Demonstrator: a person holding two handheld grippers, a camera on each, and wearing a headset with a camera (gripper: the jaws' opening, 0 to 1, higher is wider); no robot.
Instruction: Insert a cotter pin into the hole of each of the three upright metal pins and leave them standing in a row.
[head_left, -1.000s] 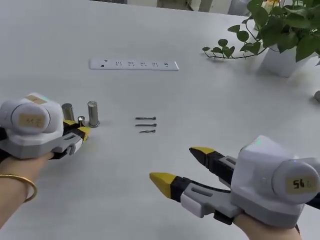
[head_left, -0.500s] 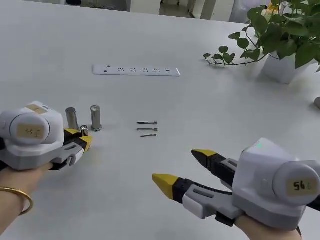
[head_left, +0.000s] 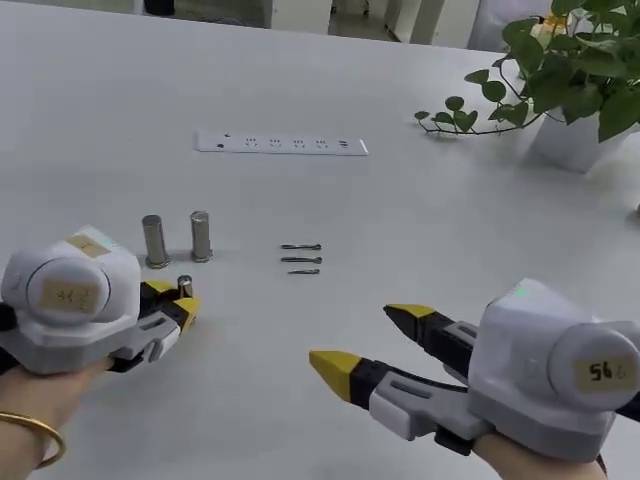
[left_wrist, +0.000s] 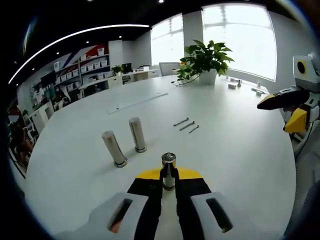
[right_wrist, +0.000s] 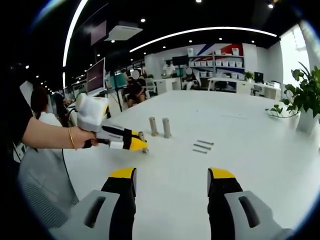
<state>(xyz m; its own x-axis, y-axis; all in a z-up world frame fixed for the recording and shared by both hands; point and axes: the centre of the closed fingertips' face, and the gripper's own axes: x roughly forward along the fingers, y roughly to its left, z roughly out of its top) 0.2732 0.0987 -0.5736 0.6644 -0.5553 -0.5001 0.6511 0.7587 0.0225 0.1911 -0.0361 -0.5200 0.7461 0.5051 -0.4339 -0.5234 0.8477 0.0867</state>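
From where I stand, the power strip (head_left: 282, 145) lying flat across the white table (head_left: 470, 220) is the easiest thing to steer by.

On the person's side of that strip and out past its left end, the left gripper (head_left: 175, 300) is held low over the table. The wrist behind it wears a thin gold bracelet (head_left: 25, 425). Its yellow-tipped jaws are closed tight on one metal pin (left_wrist: 168, 170). That pin stands upright between the tips with its rounded head above them (whether its foot rests on the table I cannot tell).

Between the left gripper and the strip's left end, the two other pins (head_left: 201, 236) stand upright on the table. They are side by side, close together but not touching, and free of either gripper.

A little to the right, in front of the middle of the strip and well apart from it, three cotter pins (head_left: 301, 259) lie flat. They are parallel to the strip, one behind another in a short stack, with none of them in a pin.

Further right, near the person and beyond the strip's right end, the right gripper (head_left: 367, 337) points in toward the cotter pins. Its jaws are spread wide with nothing between them.

Off the strip's right end, toward the far edge of the table, a leafy plant (head_left: 570, 60) sits in a white pot. One thin vine trails over the tabletop toward the strip.
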